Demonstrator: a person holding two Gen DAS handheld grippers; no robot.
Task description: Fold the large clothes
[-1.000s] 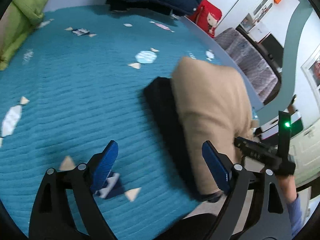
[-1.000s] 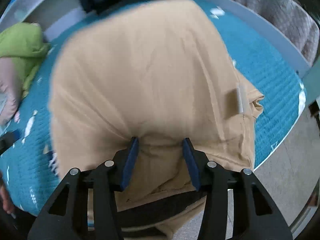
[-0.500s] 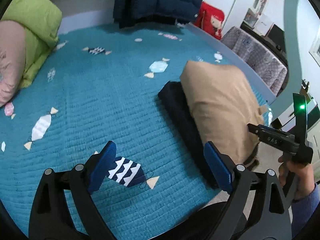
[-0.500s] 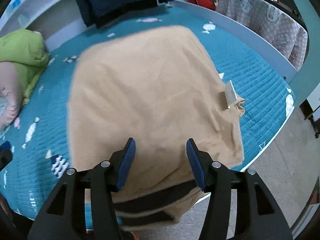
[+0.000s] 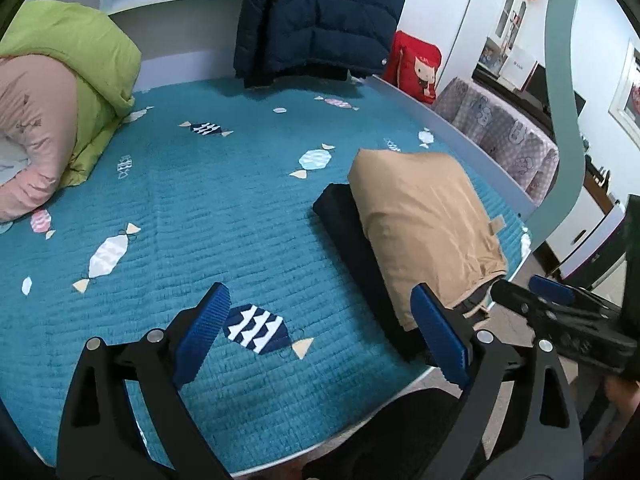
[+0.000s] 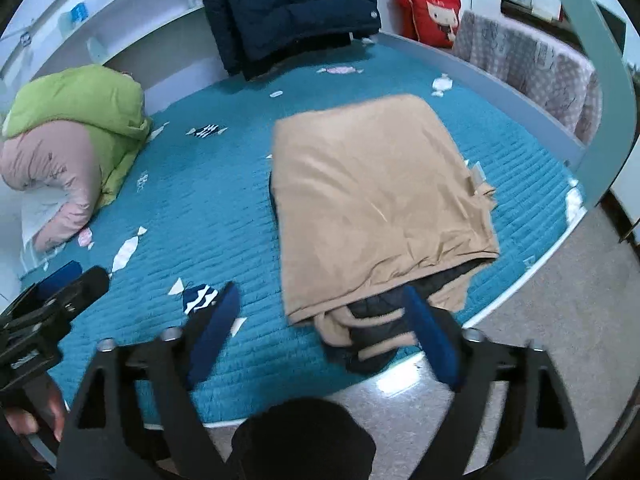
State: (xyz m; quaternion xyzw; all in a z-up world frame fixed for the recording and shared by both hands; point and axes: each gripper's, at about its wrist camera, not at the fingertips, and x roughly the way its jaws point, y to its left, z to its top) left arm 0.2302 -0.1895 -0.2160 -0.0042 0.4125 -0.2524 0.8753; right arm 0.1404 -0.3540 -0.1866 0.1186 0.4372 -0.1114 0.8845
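Observation:
A folded tan garment with a dark lining (image 6: 372, 196) lies flat on the teal quilted bed (image 6: 208, 208) near its front right edge; it also shows in the left wrist view (image 5: 424, 220). My right gripper (image 6: 324, 336) is open and empty, held above the bed's front edge just short of the garment's near end. My left gripper (image 5: 320, 336) is open and empty, above the quilt to the left of the garment. The right gripper's tip shows at the right of the left wrist view (image 5: 552, 304).
A navy puffer jacket (image 6: 288, 8) hangs at the headboard. A green and pink duvet (image 6: 76, 136) is bunched at the back left. A red cushion (image 6: 428, 8) and a patterned rail cover (image 6: 528, 68) line the right side. Grey floor (image 6: 540, 320) lies beyond the bed edge.
My right gripper has let go of the tan garment, opened wide and pulled back toward the bed edge. The garment now lies flat. My left gripper has also drawn back.

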